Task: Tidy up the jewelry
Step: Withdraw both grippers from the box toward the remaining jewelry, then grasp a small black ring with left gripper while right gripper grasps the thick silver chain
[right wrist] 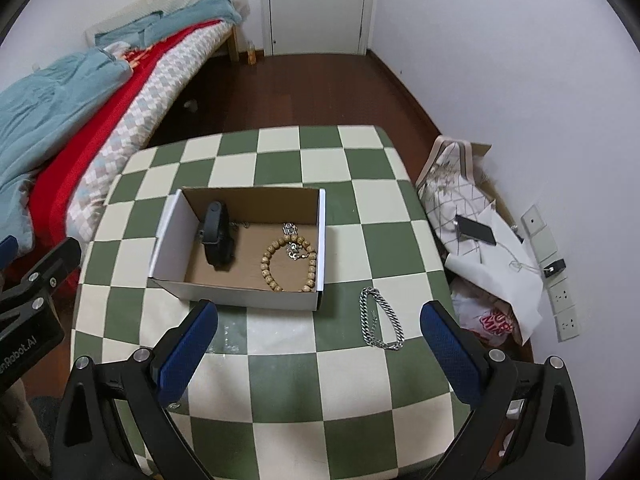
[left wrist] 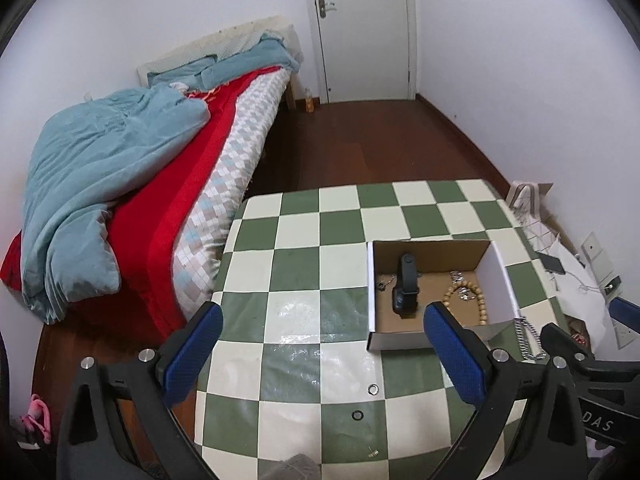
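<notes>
An open cardboard box (right wrist: 240, 298) (left wrist: 372, 280) stands on the green-and-white checked table (right wrist: 340, 380) (left wrist: 300, 260). Inside lie a black watch (right wrist: 218, 236) (left wrist: 406, 284), a wooden bead bracelet (right wrist: 288, 266) (left wrist: 466, 300) and a small silver piece (right wrist: 291, 236) (left wrist: 456, 277). A silver chain (right wrist: 382, 322) (left wrist: 526, 336) rests on the table just right of the box. My right gripper (right wrist: 320, 320) hovers open above the table's near side, empty, the chain lying ahead between its blue fingers (right wrist: 448, 344). My left gripper (left wrist: 322, 322) is open and empty, left of the box.
A bed (left wrist: 140, 184) with blue and red covers runs along the table's left side. Bags, papers and a phone (right wrist: 476, 230) are piled on the floor at the right by wall sockets. A white door (left wrist: 360, 28) closes the far wall.
</notes>
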Action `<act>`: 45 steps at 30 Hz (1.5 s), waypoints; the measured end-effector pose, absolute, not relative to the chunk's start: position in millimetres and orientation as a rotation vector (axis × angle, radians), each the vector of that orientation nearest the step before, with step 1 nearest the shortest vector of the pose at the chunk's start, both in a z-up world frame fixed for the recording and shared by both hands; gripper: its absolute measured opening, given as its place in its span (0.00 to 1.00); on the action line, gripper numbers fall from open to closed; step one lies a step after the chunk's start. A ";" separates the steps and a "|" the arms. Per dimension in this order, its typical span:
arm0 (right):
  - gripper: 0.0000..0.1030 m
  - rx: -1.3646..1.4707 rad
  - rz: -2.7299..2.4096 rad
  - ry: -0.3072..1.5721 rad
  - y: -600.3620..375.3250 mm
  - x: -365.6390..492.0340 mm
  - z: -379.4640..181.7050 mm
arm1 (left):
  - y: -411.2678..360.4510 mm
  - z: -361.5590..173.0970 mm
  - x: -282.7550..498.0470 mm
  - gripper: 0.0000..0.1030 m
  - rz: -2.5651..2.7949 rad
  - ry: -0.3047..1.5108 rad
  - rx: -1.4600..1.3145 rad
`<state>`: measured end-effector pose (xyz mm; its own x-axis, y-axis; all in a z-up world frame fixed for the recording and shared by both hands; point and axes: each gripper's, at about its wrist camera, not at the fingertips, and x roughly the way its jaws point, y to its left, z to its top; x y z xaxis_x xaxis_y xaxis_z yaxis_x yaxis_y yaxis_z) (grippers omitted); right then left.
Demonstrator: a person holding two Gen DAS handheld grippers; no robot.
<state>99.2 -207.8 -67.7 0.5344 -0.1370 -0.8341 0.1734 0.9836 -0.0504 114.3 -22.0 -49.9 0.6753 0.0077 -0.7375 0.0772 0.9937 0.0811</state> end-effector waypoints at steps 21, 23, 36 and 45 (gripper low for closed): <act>0.99 0.167 -0.197 0.871 -225.3 19.1 -45.7 | 14.4 -49.1 57.9 0.99 0.119 0.752 0.087; 0.99 0.195 -0.230 0.906 -241.1 15.3 -68.7 | 14.8 -75.9 61.3 0.99 0.152 0.797 0.135; 0.71 0.369 -0.320 1.037 -332.5 44.6 -195.5 | 14.7 -173.5 88.5 0.99 0.218 0.998 0.215; 0.49 0.173 -0.320 1.070 -319.9 111.8 -235.9 | 25.0 -197.3 98.1 0.99 0.218 1.067 0.199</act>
<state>111.8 -319.9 -235.9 0.4401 -0.1729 -0.8812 0.3389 0.9407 -0.0153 98.1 25.0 -197.3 0.4654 0.2722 -0.8422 -0.0803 0.9606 0.2661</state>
